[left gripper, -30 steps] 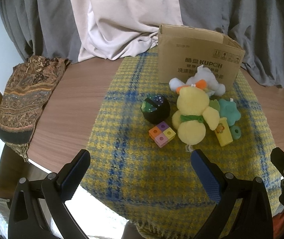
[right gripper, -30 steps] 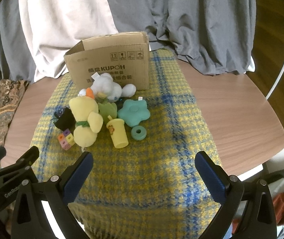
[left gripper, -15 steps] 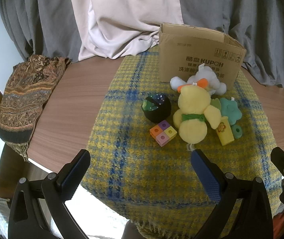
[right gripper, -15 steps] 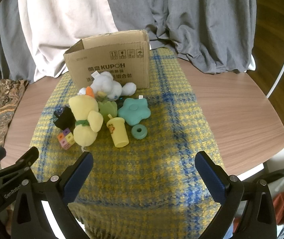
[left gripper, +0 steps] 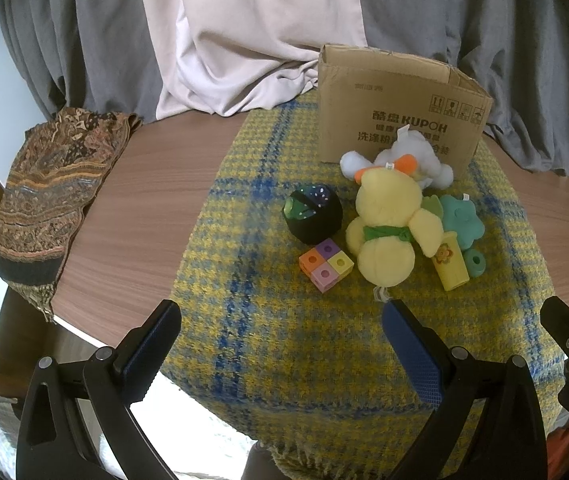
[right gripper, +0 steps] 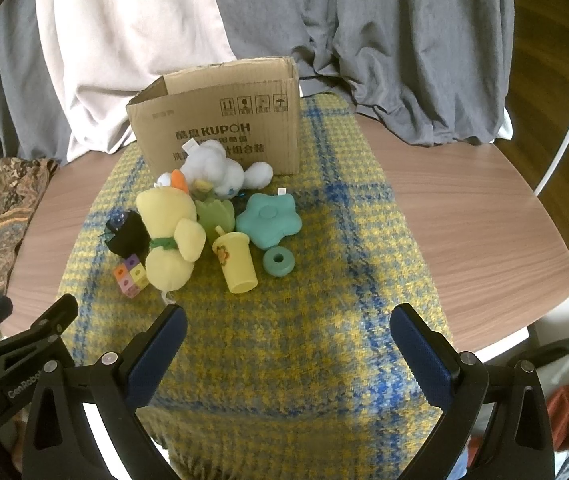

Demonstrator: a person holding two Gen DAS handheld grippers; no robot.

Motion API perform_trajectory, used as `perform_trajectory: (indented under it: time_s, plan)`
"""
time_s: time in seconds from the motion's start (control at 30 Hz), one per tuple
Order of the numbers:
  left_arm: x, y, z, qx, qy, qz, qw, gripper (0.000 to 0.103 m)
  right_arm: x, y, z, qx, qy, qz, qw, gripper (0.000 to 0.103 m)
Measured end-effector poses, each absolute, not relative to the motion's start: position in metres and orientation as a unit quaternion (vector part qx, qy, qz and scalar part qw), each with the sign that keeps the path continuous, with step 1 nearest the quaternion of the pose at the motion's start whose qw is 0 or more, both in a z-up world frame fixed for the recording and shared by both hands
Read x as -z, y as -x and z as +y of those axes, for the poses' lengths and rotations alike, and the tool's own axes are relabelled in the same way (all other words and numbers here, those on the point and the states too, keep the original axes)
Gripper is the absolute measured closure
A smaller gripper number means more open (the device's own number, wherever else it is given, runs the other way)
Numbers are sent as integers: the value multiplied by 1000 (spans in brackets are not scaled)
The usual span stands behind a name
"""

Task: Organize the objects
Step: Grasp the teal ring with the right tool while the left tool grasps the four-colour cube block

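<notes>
A round wooden table (left gripper: 144, 208) carries a yellow-and-blue plaid cloth (left gripper: 284, 344) down its middle, with grey and pale pink drapes (right gripper: 384, 40) hanging behind.

Nearest, at the bottom of each view, both tools hover over the near edge of the cloth. The left gripper (left gripper: 282, 322) stands wide open with nothing between its blue-padded fingers (left gripper: 412, 352). The right gripper (right gripper: 288, 326) is likewise spread wide and empty; the left tool's black frame shows at the lower left of the right wrist view.

Further in, at the centre of the frames, the toys lie in a close cluster on the cloth. A block of four coloured cubes (left gripper: 326, 264) sits at the front left, just beside a yellow plush duck (left gripper: 388, 232) with a green neck band. A dark round pouch (left gripper: 312, 212) with a speckled top lies behind the cubes, against the duck's side. Right of the duck a yellow toy cup (right gripper: 236, 258) with a flower print lies tilted, and a teal ring (right gripper: 279, 262) rests just beside it. Behind these come a green leaf-shaped piece (right gripper: 216, 216) and a teal star-shaped cushion (right gripper: 270, 222).

Beyond them a white plush toy (right gripper: 220, 172) leans against the front of an open cardboard box (right gripper: 220, 120) printed "KUPOH", standing at the upper centre.

A patterned brown scarf (left gripper: 48, 196) drapes over the table's edge at the left of the frame.
</notes>
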State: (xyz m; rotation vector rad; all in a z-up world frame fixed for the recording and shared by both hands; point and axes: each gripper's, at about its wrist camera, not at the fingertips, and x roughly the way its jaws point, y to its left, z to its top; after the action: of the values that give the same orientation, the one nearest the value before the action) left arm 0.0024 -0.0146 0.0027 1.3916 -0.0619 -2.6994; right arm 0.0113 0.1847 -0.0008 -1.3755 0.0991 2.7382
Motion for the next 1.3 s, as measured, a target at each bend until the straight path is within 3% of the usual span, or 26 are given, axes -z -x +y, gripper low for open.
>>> perform_trajectory:
  time_s: [0.97,1.3]
  plan:
    - [49,30,-8,883,-467,-37,40,1,42,14,179,-892,449,20,35,1]
    - [66,48,-6,887,-459,-41,18,1,63,34,173,-890,455,18,26,12]
